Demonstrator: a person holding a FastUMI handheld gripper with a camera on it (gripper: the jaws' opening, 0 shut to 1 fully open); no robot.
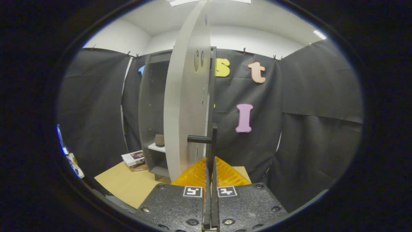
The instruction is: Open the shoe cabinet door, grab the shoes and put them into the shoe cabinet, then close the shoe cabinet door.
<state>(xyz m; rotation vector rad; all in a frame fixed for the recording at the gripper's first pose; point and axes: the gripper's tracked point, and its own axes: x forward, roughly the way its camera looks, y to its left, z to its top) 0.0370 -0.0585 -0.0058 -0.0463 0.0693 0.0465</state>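
Note:
The grey shoe cabinet (150, 106) stands ahead on the left, its inside dark. Its pale door (185, 106) is swung out toward me and shows nearly edge-on. The door's black bar handle (213, 141) runs upright, with a short stub joining it to the door. My gripper (210, 166) is shut on the handle's lower part, and both fingers (196, 175) press against the bar. On a white shelf (157, 147) inside the cabinet sits a small brownish object (159, 140) that looks like a shoe.
A tan board (128, 183) covers the floor under the cabinet. A short stack of books (135, 158) lies on it left of the cabinet's foot. Black cloth walls close in on both sides, and the right one hangs close by.

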